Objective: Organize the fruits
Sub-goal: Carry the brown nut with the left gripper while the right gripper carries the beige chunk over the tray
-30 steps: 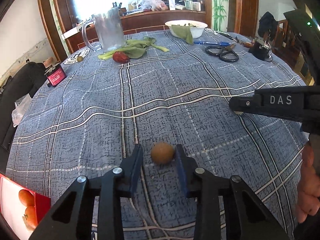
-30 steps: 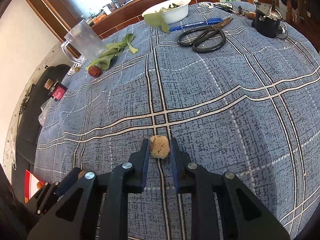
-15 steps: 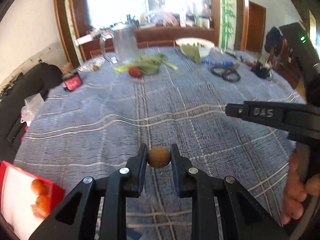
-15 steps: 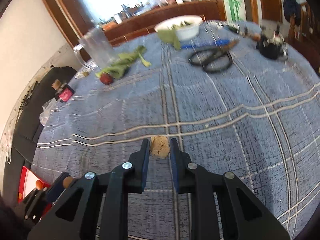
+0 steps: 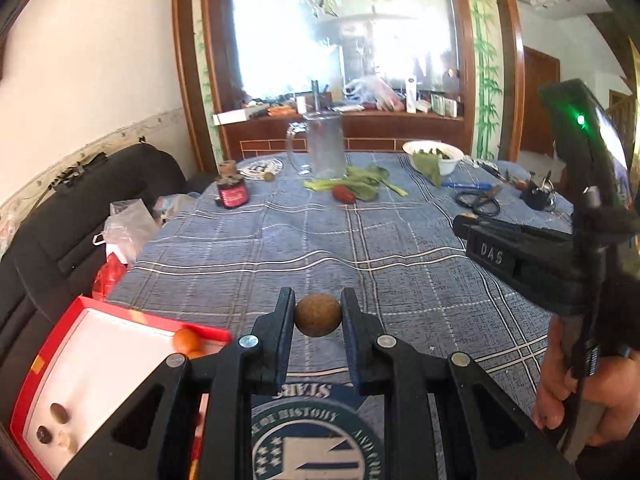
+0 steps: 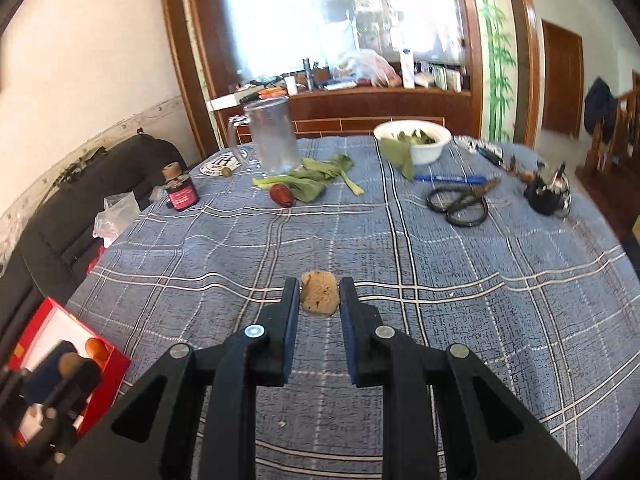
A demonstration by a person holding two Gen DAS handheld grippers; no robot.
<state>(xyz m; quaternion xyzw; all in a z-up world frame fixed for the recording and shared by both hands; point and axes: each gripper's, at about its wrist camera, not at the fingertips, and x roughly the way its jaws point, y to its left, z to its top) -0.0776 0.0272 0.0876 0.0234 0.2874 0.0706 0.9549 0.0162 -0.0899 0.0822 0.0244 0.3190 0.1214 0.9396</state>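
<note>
My left gripper (image 5: 318, 316) is shut on a round brown fruit (image 5: 318, 321), held above the checked blue tablecloth (image 5: 360, 248). My right gripper (image 6: 319, 300) is shut on a rough, pale tan fruit (image 6: 319, 299), also lifted off the cloth. A red box with a white inside (image 5: 92, 364) sits at the lower left edge and holds an orange fruit (image 5: 187, 339) and small dark pieces (image 5: 58, 414). The same red box (image 6: 44, 332) shows in the right wrist view, partly hidden by the left gripper (image 6: 68, 368). A red fruit (image 6: 282, 195) lies by green leaves (image 6: 316, 178).
At the far side stand a glass jug (image 5: 322, 144), a white bowl of greens (image 6: 414, 140), black scissors (image 6: 460, 204), a blue pen (image 6: 448, 178), a dark small jar (image 5: 232, 194) and a black holder (image 6: 546, 196). A black sofa (image 5: 80, 208) with plastic bags lies left of the table. A hand (image 5: 584, 396) holds the right gripper's handle.
Both grippers have risen from the cloth with their fruits and tilted up. The left gripper closed on the brown fruit and moved back left, bringing the red box more into view.
</note>
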